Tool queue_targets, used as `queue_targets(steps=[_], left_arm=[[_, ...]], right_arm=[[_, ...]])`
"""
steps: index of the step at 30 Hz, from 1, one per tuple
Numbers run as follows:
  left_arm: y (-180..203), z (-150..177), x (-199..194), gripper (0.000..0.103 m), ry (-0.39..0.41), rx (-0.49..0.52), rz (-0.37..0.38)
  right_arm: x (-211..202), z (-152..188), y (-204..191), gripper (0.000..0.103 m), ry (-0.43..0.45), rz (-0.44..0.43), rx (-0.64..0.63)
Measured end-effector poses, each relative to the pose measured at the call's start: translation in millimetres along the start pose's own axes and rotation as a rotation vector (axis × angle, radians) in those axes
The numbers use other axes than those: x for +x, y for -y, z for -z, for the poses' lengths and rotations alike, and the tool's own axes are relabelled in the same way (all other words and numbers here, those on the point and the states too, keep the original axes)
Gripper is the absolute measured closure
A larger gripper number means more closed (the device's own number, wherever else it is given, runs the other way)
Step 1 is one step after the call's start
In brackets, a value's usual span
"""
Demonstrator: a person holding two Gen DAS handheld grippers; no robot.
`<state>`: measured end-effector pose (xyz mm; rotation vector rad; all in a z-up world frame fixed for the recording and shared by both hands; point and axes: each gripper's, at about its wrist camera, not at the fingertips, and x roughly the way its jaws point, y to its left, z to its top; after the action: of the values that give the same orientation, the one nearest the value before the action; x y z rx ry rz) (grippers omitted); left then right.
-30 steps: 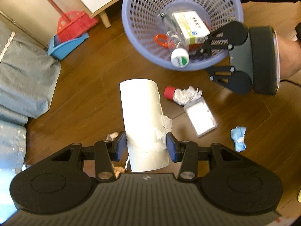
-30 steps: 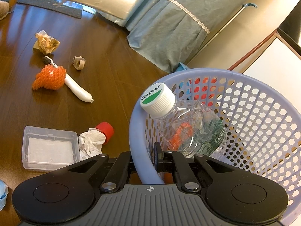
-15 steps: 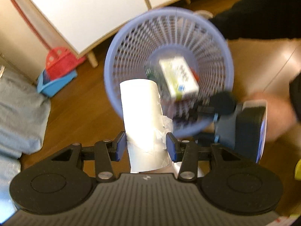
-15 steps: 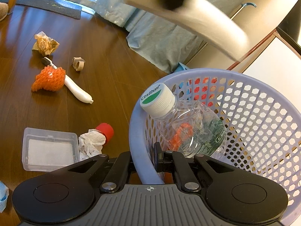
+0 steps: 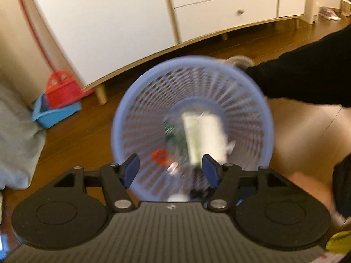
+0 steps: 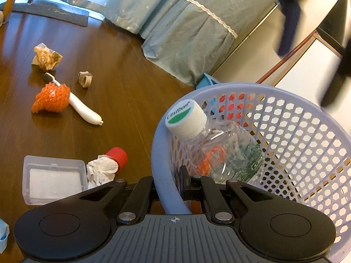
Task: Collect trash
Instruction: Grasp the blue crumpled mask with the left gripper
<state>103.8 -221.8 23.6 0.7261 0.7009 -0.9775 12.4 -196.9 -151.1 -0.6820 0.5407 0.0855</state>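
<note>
Left claw (image 5: 170, 167) released above the lilac basket (image 5: 136, 100), jaws just parted, nothing between the pads. Blurred white roll (image 5: 206, 135) down in the basket ahead of the fingertips, beside a green-labelled box. Right claw (image 6: 169, 188) clenched on the basket rim (image 6: 161, 153), clear bottle (image 6: 219, 153) just ahead. Left of that claw on the floor: plastic case (image 6: 52, 179), crumpled tissue (image 6: 101, 171), orange net (image 6: 51, 98).

Basket (image 5: 153, 83) mouth open from above; bottle (image 6: 219, 151) crowds its near wall. Floor (image 6: 122, 100) litter left, gaps between.
</note>
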Motion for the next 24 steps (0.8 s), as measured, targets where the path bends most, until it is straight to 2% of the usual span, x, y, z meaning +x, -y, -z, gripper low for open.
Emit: queue_targets(steps=[6, 11, 14, 18, 24], left_arm=[[-28, 62, -20, 0.044, -0.066, -0.072, -0.087], [-15, 117, -28, 0.046, -0.130, -0.011, -0.100], [2, 146, -26, 0.050, -0.162, 0.018, -0.068], [29, 178, -4, 0.054, -0.224, 0.042, 0.021], [72, 201, 28, 0.055, -0.286, 0.033, 0.165]], right_arm=[[0, -1, 1, 0.101, 0.001, 0.000, -0.005], [-1, 1, 1, 0.101, 0.009, 0.000, -0.037], [-1, 4, 1, 0.102, 0.016, -0.003, -0.062], [-2, 7, -2, 0.102, 0.019, -0.012, -0.090], [-2, 10, -6, 0.102, 0.022, -0.017, -0.115]])
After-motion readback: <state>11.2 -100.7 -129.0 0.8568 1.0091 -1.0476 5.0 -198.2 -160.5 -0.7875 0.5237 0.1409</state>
